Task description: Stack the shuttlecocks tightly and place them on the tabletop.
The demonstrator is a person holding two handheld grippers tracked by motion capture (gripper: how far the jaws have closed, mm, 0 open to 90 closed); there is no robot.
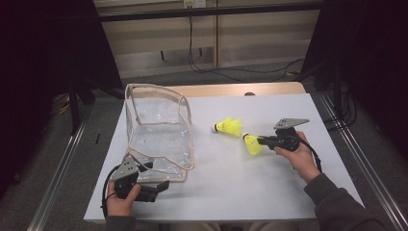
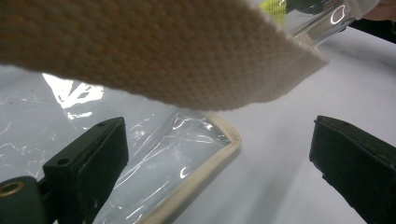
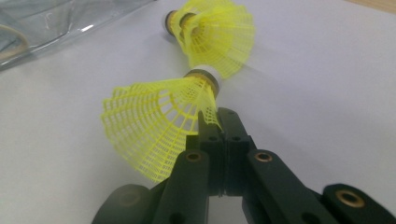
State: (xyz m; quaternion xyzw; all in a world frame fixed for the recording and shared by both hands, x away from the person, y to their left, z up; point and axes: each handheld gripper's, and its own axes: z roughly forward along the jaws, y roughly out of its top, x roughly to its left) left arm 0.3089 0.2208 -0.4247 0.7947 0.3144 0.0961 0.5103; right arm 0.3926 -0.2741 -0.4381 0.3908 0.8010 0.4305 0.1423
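Right gripper view: your right gripper point(image 3: 215, 122) pinches one shuttlecock point(image 3: 159, 126) by its skirt for bagging, while your left gripper point(image 2: 219, 154), jaws spread, waits at the clear bag point(image 1: 159, 130).

My right gripper point(image 1: 260, 141) was matte black, its linkage arms pinned with brass-ringed holes, a grey three-cornered plate point(image 1: 290, 123) on top and a black cable point(image 1: 311, 150) trailing back. My left gripper point(image 1: 161, 185) matched it. I wore a dark grey sleeve point(image 1: 337, 202).

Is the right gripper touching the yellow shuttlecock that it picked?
Touching. In the right gripper view, the right gripper has its jaws closed on the skirt of the shuttlecock, pinching the yellow mesh between them.
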